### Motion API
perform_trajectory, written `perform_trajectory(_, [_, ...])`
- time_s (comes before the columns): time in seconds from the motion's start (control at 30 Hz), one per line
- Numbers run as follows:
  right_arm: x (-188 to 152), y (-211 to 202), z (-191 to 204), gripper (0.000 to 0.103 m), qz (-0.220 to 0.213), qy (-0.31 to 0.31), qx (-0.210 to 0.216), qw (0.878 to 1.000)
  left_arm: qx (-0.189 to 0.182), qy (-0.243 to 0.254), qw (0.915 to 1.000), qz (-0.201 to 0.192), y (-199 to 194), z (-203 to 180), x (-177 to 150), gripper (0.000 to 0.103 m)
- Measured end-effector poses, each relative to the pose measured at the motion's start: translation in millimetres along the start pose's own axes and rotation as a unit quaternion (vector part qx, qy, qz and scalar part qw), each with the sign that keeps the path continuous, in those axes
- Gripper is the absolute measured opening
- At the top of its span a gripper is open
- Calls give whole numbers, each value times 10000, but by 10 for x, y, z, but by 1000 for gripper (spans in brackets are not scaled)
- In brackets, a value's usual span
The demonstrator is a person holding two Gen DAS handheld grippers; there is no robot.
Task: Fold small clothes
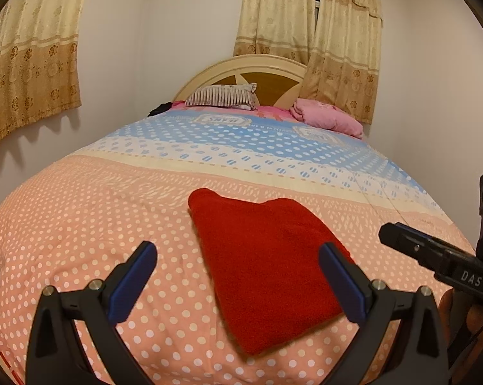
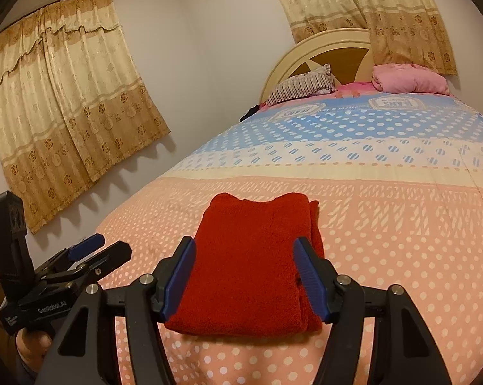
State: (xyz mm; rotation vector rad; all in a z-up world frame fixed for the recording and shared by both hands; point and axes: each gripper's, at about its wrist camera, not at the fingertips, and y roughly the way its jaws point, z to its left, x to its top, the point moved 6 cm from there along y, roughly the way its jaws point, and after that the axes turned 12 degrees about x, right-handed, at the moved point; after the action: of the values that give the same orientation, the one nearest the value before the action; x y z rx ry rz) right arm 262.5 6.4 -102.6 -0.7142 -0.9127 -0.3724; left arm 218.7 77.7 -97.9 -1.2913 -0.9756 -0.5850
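Two black grippers with blue pads hovered above a peach polka-dot bedspread point(image 1: 81, 211). At left, the left gripper point(image 1: 238, 284) stood wide apart and empty. Centred lay a folded red fleecy garment point(image 2: 254, 266), seemingly soft, light and floppy, best pinched at a stacked edge. At right, the right gripper point(image 2: 244, 277) was part-open, clear of the cloth.

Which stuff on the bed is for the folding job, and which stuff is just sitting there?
For the job:
- red folded garment
- left gripper, jaws open
- right gripper, jaws open

Just lying about:
- striped pillow
- pink pillow
- dark cloth by the headboard
- curtains
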Motion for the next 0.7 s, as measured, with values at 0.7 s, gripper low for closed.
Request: perform_trajectory(0.7, [-16,-57,38,64,-50,-1,23,10000,4,-8,10000,2,-3,-32,-21,103])
